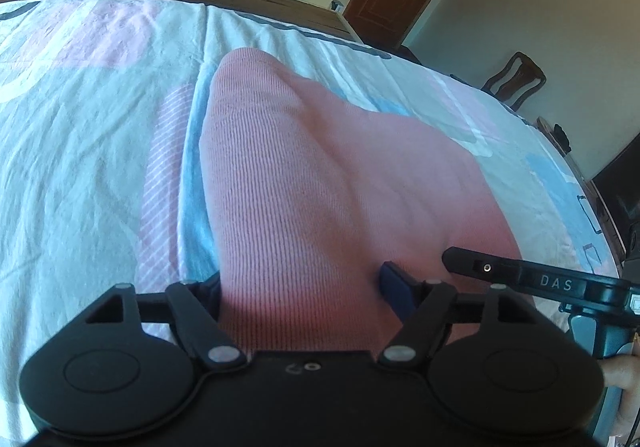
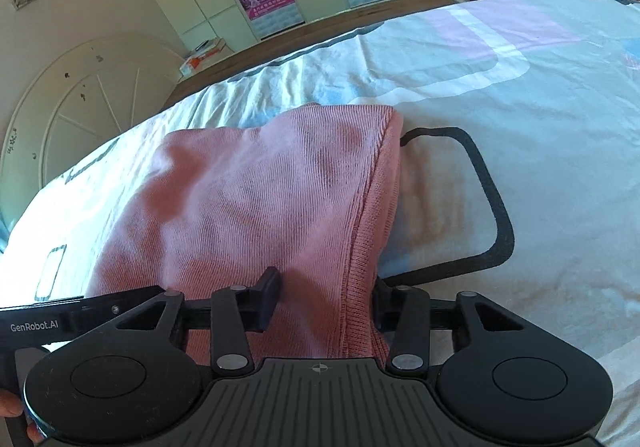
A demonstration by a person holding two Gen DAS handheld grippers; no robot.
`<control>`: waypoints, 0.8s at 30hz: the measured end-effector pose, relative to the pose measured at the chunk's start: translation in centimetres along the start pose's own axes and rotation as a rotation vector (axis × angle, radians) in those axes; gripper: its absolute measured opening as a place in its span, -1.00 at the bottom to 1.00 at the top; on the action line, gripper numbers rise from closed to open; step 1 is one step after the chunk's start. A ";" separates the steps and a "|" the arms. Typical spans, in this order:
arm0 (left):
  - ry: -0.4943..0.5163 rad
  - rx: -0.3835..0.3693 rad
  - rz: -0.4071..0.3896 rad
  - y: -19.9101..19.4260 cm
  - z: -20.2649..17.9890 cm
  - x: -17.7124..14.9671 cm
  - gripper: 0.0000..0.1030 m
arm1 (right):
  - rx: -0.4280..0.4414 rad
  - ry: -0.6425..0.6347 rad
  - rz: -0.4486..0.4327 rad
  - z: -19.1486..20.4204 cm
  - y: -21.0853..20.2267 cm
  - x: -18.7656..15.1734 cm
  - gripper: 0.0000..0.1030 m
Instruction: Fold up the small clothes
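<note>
Your left claw (image 1: 304, 299) and right claw (image 2: 324, 303) each pinch the near edge of the pink knit top (image 1: 320, 167); it lies mid-bed (image 1: 80, 167), long axis running away from you.

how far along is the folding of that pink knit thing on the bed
Done: the pink knit garment lies on the bed sheet, apparently already doubled, with layered edges on one side. In hand: the left gripper and right gripper each straddle its near edge, fabric between the fingers. Left: lifting that edge over for the next fold; no neat finished bundle shows yet.
</note>
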State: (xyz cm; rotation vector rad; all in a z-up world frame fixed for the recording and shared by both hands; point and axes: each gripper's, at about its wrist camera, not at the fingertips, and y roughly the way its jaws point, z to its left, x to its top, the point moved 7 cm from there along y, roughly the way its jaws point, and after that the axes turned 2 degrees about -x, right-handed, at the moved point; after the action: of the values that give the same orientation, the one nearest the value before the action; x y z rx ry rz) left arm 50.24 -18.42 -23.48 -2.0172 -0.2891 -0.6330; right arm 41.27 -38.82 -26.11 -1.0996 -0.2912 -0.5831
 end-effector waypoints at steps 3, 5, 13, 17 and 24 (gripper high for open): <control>0.019 0.009 -0.008 -0.3 -0.4 0.2 0.11 | -0.004 0.009 0.004 0.2 0.2 -0.1 -0.44; 0.026 0.015 -0.015 -0.6 -0.5 0.4 -0.03 | 0.010 0.040 0.001 0.2 0.0 -0.1 -0.56; 0.011 -0.039 -0.067 -3.2 -0.7 1.4 -0.35 | 0.122 0.120 -0.048 1.5 -2.2 0.6 -0.60; 0.003 -0.056 -0.098 -5.3 -0.4 2.0 -0.37 | 0.165 0.092 -0.070 4.5 -3.2 1.3 -0.61; -0.002 -0.014 -0.153 -12.1 4.7 2.2 -0.37 | 0.240 0.040 -0.063 12.7 -3.2 0.3 -0.61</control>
State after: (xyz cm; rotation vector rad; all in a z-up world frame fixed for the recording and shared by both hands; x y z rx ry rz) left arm 48.16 -8.34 -15.23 -2.0218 -0.4450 -0.7299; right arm 40.46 -28.52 -17.99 -0.8490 -0.3525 -0.6092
